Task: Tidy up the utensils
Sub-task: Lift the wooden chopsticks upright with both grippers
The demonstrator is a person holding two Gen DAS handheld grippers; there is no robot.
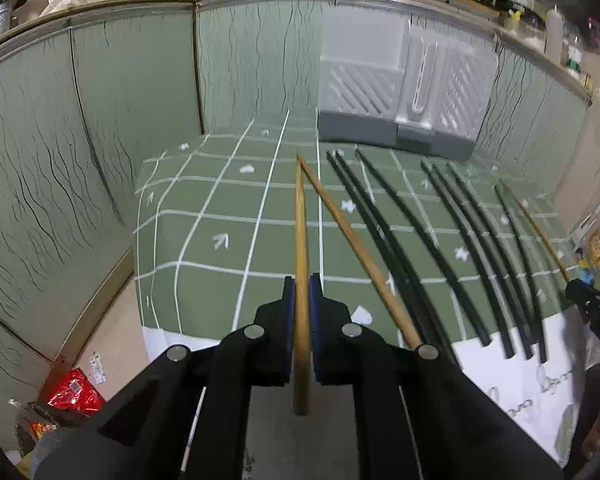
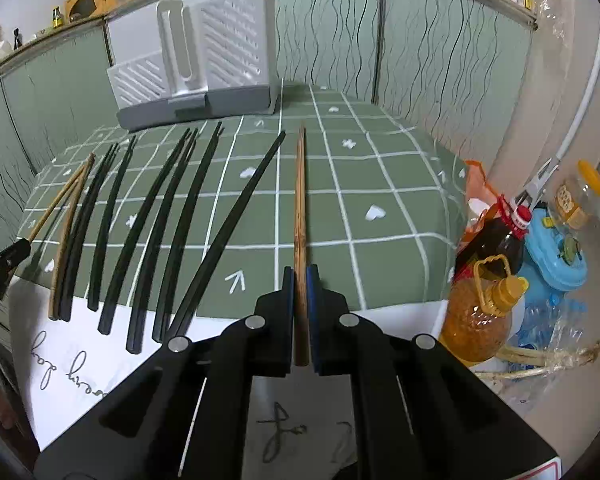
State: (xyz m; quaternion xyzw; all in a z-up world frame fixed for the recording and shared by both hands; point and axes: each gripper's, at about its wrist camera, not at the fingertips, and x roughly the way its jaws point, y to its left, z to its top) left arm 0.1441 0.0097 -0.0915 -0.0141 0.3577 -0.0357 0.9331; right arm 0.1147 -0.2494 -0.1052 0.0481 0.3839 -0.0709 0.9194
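Observation:
My left gripper [image 1: 302, 280] is shut on a wooden chopstick [image 1: 300, 216] that points away over the green checked tablecloth [image 1: 220, 208]. A second wooden chopstick [image 1: 352, 240] lies just to its right, with their far tips touching. Several black chopsticks [image 1: 452, 248] lie in a row further right. My right gripper [image 2: 300, 276] is shut on another wooden chopstick [image 2: 300, 200], to the right of the black chopsticks [image 2: 152, 220]. A white slatted utensil holder [image 2: 204, 52] stands on a grey base at the back of the table. In the right wrist view the left gripper [image 2: 4, 260] shows at the left edge.
Green wavy-patterned panels [image 1: 132, 80] wall the table at the back and sides. An oil bottle [image 2: 480, 320], a dark sauce bottle [image 2: 496, 236] and a blue container [image 2: 556, 256] crowd the right side. White paper [image 2: 80, 360] covers the near edge. A red packet [image 1: 74, 392] lies below left.

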